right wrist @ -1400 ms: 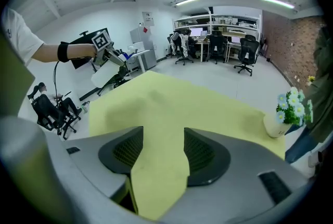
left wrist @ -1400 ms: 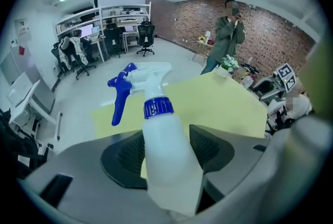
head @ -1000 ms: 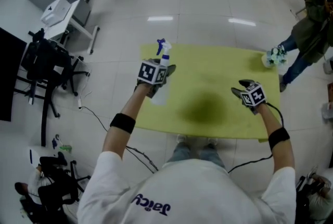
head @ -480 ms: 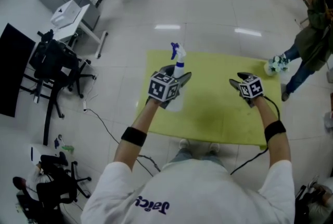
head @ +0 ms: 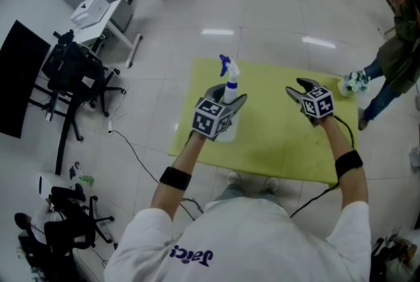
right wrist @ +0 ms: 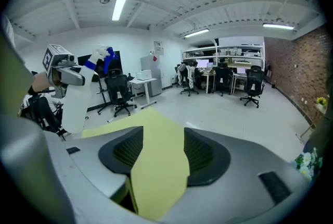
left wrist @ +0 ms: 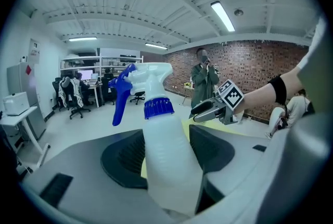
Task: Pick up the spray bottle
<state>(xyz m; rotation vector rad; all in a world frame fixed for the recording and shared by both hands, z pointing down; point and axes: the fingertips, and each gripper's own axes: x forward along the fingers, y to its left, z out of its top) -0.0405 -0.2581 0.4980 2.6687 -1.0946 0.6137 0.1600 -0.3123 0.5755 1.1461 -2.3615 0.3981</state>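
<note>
Yellow table (head: pixel 275 149) lies below. Nearest, the left gripper (head: pixel 231 96) pinches the spray bottle (left wrist: pixel 166 155) by its body, long axis upright, nozzle rising past the tips. Beyond, the right gripper (head: pixel 298 87) hangs spread, holding nothing.

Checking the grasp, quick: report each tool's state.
Left tool: closed on the spray bottle.
Right tool: open, nothing between its jaws.
</note>
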